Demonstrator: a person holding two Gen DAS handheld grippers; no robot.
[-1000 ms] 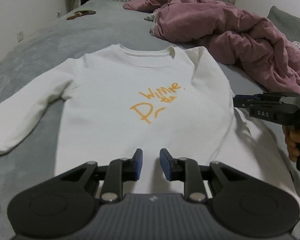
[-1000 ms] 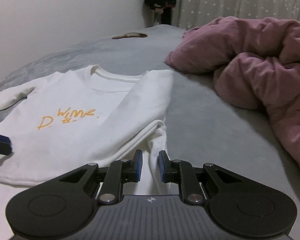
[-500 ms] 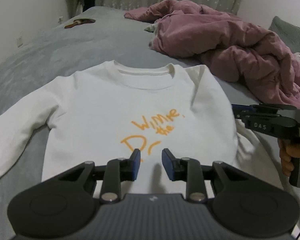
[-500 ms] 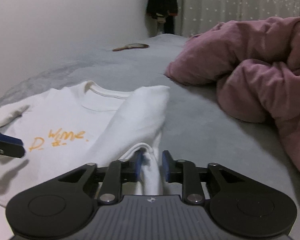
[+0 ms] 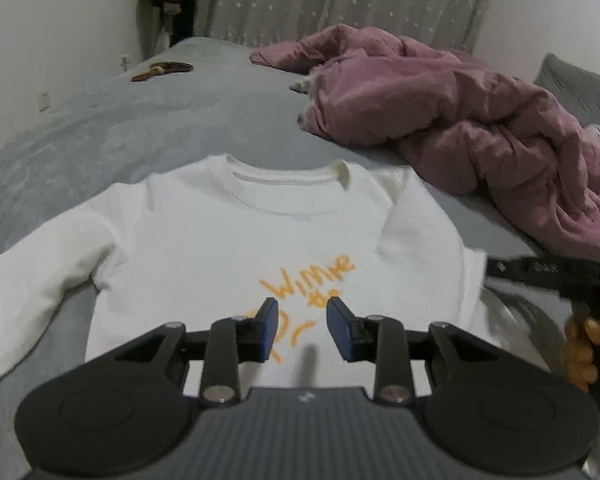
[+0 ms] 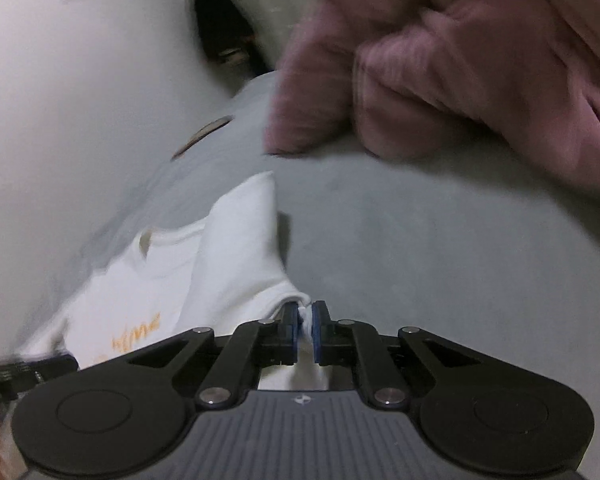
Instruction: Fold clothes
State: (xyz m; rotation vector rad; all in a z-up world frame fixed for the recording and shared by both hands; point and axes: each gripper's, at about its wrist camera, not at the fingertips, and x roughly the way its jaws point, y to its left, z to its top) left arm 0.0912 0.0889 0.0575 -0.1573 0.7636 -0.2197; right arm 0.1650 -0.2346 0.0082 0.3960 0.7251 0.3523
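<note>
Hand-held gripper, right (image 6: pixel 305 320): jaws just closed, clamped on sweatshirt (image 6: pixel 236 256) sleeve. Left (image 5: pixel 302 326): jaws widening, apart, empty, over sweatshirt on bed (image 5: pixel 204 120).

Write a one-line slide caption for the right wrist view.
Right gripper pinches the sleeve of a white sweatshirt on a grey bed, pink blanket beyond.

Grey bed cover (image 5: pixel 188 120) spans the room. White walls (image 5: pixel 60 40) on both sides. Star-patterned curtain (image 5: pixel 340 0) at the far end. Crumpled mauve quilt (image 5: pixel 460 120) lies at right. Lighting dim.
</note>
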